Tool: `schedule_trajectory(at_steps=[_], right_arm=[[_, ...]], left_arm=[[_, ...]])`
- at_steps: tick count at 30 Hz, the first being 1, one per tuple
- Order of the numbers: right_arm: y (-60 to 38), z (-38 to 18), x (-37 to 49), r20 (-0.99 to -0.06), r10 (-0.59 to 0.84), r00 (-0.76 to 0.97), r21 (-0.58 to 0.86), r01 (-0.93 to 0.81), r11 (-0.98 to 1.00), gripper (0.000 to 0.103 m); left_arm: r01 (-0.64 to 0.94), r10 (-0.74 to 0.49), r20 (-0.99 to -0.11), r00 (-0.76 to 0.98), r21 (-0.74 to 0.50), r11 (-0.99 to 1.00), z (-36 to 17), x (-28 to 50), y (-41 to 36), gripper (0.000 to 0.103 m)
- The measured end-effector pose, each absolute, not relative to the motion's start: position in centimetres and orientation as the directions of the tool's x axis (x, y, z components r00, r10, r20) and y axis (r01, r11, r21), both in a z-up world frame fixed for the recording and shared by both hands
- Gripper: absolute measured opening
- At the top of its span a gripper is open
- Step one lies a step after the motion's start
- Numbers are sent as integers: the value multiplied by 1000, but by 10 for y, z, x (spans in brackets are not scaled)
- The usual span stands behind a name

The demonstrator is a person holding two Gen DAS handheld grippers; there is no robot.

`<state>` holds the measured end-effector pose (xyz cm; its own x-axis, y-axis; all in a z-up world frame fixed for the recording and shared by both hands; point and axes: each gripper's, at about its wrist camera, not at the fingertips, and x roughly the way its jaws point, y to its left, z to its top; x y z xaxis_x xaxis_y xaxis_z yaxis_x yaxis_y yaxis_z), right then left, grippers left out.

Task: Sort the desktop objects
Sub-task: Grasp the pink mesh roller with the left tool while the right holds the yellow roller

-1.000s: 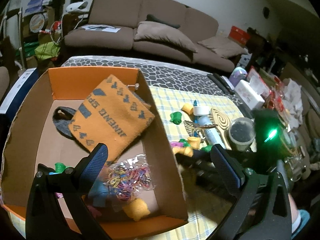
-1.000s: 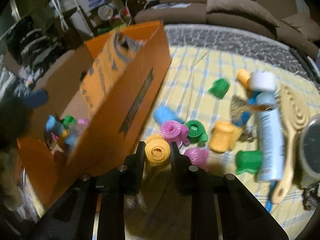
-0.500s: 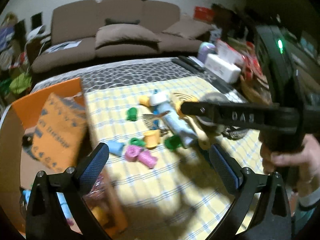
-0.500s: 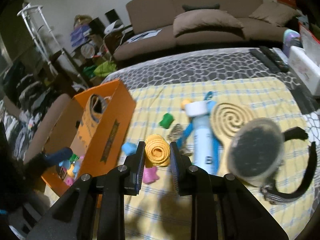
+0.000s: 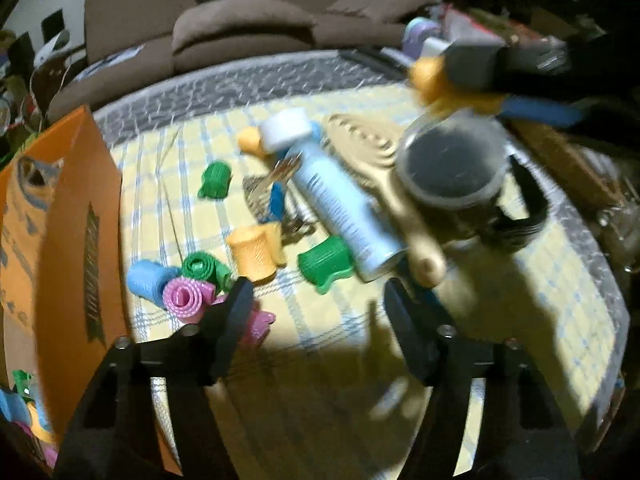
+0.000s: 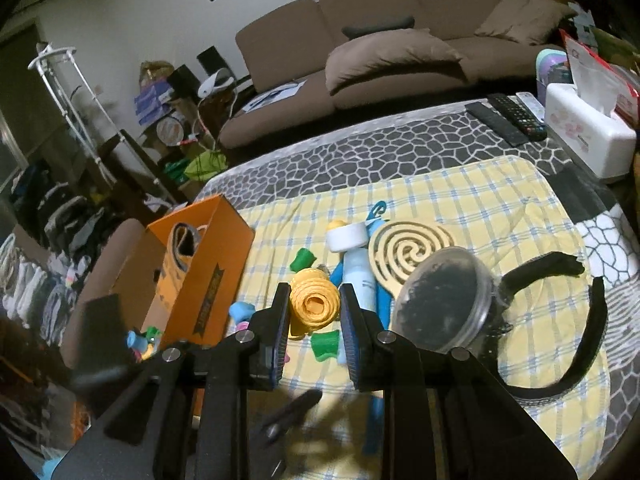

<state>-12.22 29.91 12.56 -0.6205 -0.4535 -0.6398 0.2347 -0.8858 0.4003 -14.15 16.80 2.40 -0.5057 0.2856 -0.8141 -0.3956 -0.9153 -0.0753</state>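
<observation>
My right gripper (image 6: 314, 296) is shut on a yellow rolled band (image 6: 314, 306) and holds it above the checked cloth (image 6: 480, 208). It also shows blurred at the top right of the left wrist view. My left gripper (image 5: 318, 304) hangs low over the cloth, its jaws closing with nothing between the pads. A green roll (image 5: 324, 264) lies just beyond its fingertips. Blue (image 5: 146, 280), pink (image 5: 186, 298), green (image 5: 202, 266) and yellow (image 5: 254, 250) rolls lie to the left, by the orange box (image 5: 80, 220).
A pale blue spray bottle (image 5: 336, 200), a gold spiral brush (image 5: 368, 152) and a round clear tub (image 5: 452, 168) lie right of the rolls. A black headband (image 6: 580, 340) curves at the cloth's right. Remotes (image 6: 508, 116) and a tissue box (image 6: 588, 140) sit at the back right.
The left gripper swung from above the box to low over the rolls on the cloth, and its jaws narrowed. The right gripper rose from the cloth with the yellow roll in it.
</observation>
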Motion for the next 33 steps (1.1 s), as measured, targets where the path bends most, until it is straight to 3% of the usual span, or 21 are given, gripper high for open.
schedule_trajectory(at_steps=[5, 13, 18, 22, 33], right_arm=[[303, 127, -123, -635, -459, -622, 409, 234, -882, 24], [300, 131, -122, -627, -471, -621, 415, 245, -876, 24], [296, 133, -120, -619, -483, -620, 420, 259, -870, 24], [294, 132, -120, -621, -490, -612, 419, 269, -867, 24], [285, 129, -117, -632, -496, -596, 409, 287, -866, 24]], left_arm=[[-355, 205, -828, -522, -7, -935, 13, -143, 166, 59], [-294, 223, -777, -589, -51, -954, 40, -118, 144, 59], [-286, 81, -782, -618, 128, -950, 25, -119, 159, 59], [-258, 37, -790, -612, 155, -954, 6, -129, 159, 58], [-283, 236, -795, -560, -84, -956, 2, -133, 144, 25]])
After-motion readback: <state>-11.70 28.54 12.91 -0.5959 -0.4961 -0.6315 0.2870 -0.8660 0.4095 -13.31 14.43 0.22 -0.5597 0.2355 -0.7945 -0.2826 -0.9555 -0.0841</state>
